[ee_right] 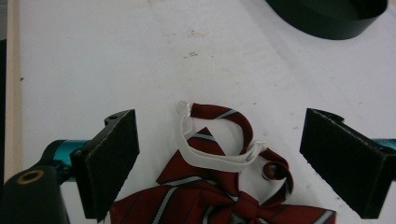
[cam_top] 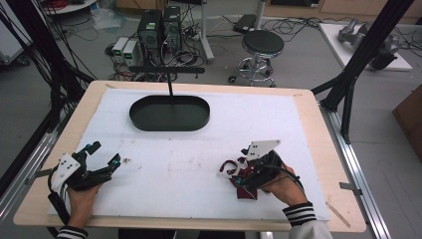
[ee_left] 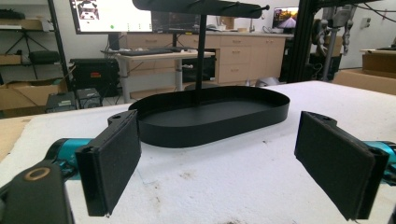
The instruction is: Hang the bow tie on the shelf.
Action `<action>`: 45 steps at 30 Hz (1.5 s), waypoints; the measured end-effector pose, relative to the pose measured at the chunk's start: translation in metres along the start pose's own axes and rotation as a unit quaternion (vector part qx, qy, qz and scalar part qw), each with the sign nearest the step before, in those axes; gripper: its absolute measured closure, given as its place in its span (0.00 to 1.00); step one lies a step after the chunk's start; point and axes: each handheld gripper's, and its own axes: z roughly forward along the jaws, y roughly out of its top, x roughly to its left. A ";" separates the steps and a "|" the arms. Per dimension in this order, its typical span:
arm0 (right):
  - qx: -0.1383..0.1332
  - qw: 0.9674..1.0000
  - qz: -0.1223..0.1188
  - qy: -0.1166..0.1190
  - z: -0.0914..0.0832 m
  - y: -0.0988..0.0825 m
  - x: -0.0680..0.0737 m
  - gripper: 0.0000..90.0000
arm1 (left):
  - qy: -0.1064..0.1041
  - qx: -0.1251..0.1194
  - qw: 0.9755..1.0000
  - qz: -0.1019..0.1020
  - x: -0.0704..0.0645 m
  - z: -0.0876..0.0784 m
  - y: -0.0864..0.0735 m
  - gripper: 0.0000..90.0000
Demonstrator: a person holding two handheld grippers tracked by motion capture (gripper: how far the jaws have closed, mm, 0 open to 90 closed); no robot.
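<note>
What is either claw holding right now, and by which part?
Nothing is held. The left claw is open over bare table; the right claw is open around the striped bow tie, not gripping it.

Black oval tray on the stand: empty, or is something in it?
Empty. The high view shows the black oval tray with a bare dark floor, and the left gripper view shows nothing inside its rim besides the stand's post.
</note>
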 end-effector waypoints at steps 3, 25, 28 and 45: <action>0.012 1.000 -0.005 0.015 0.006 0.001 0.000 0.19 | 0.000 0.000 1.000 0.000 0.000 0.000 0.000 0.17; 0.075 0.993 -0.055 0.070 0.034 0.009 0.006 0.43 | 0.000 0.000 1.000 0.000 0.000 0.000 0.000 0.17; 0.079 0.993 -0.056 0.072 0.035 0.009 0.006 0.44 | -0.001 0.000 1.000 0.001 0.000 0.000 0.000 0.17; 0.117 0.987 -0.077 0.080 0.043 0.006 0.005 0.61 | -0.001 0.000 1.000 0.001 0.000 0.000 0.000 0.17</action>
